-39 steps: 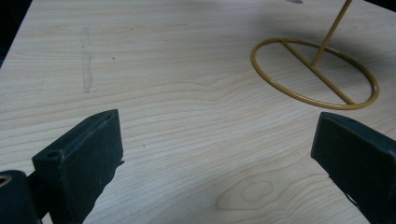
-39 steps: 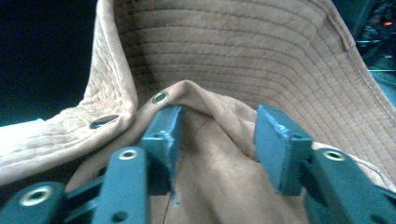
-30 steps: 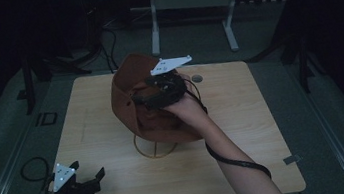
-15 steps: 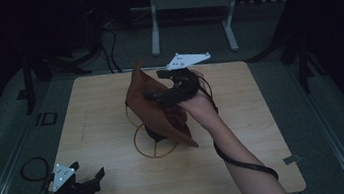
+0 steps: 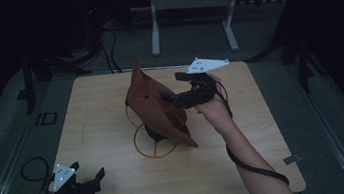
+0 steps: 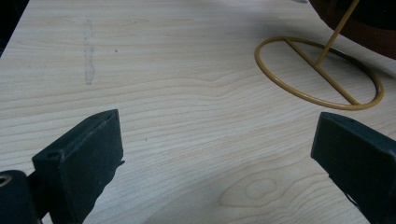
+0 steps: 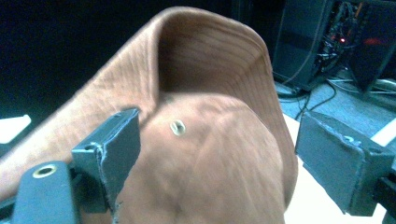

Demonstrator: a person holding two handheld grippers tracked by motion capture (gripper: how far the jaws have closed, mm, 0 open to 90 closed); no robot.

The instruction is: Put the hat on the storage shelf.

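A brown brimmed hat [image 5: 153, 104] hangs tilted on a yellow wire stand [image 5: 135, 143] in the middle of the light wooden table [image 5: 100, 101]. My right gripper [image 5: 171, 86] hovers just right of the hat and points at it. Its jaws have just been opening and now stand wide. In the right gripper view the hat [image 7: 205, 93] lies beyond the right gripper [image 7: 215, 144], and no pad presses on it. My left gripper [image 5: 90, 169] rests open at the table's front left corner. The left gripper [image 6: 215, 140] holds nothing and faces the stand's ring [image 6: 319, 65] and the hat's edge [image 6: 364, 23].
A grey metal frame [image 5: 190, 19] stands on the floor behind the table. Cables [image 5: 28, 171] lie on the floor at the left. The right gripper's cable [image 5: 255, 167] loops along the person's forearm. Bare wood lies left of the stand.
The right gripper has moved to the right, off the hat. The hat has swung from lying broad over the stand to standing more on edge. The left gripper has kept still.
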